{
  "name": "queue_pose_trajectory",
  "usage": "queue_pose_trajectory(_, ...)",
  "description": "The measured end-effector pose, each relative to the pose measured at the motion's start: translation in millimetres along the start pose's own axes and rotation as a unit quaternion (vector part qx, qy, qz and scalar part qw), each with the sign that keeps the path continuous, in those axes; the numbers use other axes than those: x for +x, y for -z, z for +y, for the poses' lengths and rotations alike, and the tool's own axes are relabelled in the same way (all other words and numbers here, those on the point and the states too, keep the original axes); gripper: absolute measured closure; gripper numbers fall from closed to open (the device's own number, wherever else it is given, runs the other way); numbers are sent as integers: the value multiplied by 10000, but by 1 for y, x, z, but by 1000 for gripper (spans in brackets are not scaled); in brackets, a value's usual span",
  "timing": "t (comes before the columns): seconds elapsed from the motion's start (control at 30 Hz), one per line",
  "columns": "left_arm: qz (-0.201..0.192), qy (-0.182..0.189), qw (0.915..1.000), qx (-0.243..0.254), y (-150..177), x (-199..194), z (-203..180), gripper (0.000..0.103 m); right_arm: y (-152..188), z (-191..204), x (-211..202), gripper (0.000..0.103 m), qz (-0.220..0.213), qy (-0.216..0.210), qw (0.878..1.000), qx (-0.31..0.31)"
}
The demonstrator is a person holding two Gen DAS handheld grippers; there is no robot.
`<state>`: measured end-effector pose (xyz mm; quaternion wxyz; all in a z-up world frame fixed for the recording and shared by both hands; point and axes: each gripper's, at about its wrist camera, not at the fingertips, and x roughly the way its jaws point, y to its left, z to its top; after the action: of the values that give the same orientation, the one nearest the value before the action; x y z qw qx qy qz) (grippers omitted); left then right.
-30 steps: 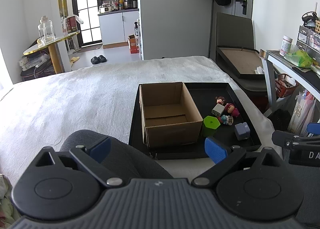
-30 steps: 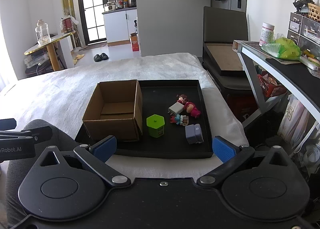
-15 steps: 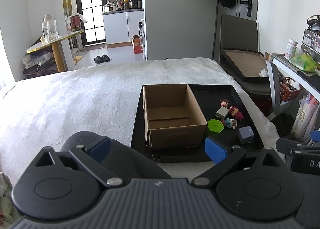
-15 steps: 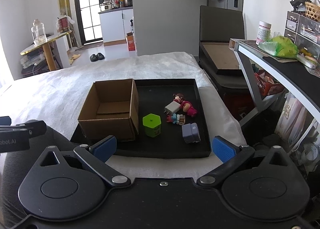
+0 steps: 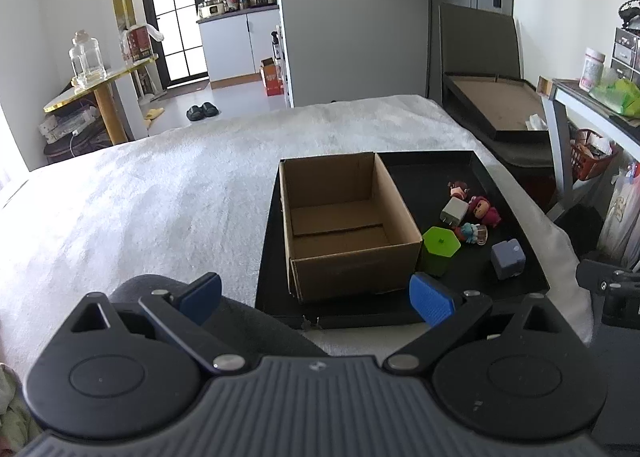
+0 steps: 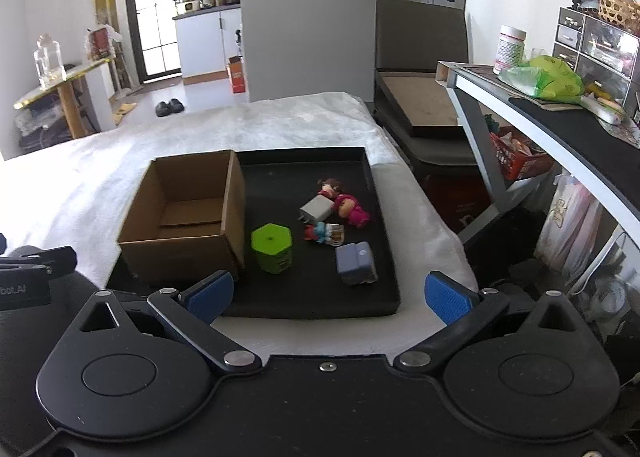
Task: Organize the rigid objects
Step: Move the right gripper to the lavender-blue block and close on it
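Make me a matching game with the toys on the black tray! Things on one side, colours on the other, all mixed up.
Things:
1. hexagon pot
2. open box
3. plug charger
4. chunky block

Colours:
A. brown
B. grey-blue
C. bright green
D. white

Pairs: 1-C, 2-A, 3-D, 4-B. All four sit on the black tray.

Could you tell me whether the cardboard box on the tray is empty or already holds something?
Empty: the cardboard box shows only its bare bottom flaps in both views.
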<state>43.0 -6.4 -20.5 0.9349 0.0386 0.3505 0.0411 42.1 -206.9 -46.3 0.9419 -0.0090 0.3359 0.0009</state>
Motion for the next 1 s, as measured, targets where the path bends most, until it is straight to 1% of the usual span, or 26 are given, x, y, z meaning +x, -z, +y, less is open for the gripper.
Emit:
queue_pose_trajectory(0.23,123,-29,9998,135,-9,22,-10,3,-4,-6,22,0,108,32,9999,103)
queue_pose_trajectory(0.43,243,-56,9992,306,-16,43,-22,3,-6,-9,43,1,274,-45,9996,110)
queue_pose_trajectory(0.57,302,-7,9987,411,-21,56,-30,4,-8,-14,58,7,378,-88,9991,188)
queue_pose_trajectory(0.63,354,4,9986,401,-23,63,-33,4,-10,-17,65,9,441,-186,9985,268)
queue_pose_trajectory(0.7,392,33,9985,380,-26,70,-35,5,-12,-20,73,15,494,-285,9978,337)
queue_pose_trajectory(0.73,392,37,9985,383,-27,73,-36,6,-12,-20,76,15,500,-300,9977,344)
queue_pose_trajectory(0.77,396,30,9984,397,-28,76,-38,6,-12,-21,79,18,503,-313,9977,339)
queue_pose_trajectory(0.8,417,27,9983,413,-29,80,-39,6,-13,-21,83,24,514,-320,9976,339)
queue_pose_trajectory(0.9,457,47,9980,431,-33,89,-45,8,-17,-24,96,33,635,-346,9966,405)
queue_pose_trajectory(1.0,474,74,9977,477,-37,97,-50,13,-19,-26,107,34,711,-323,9960,426)
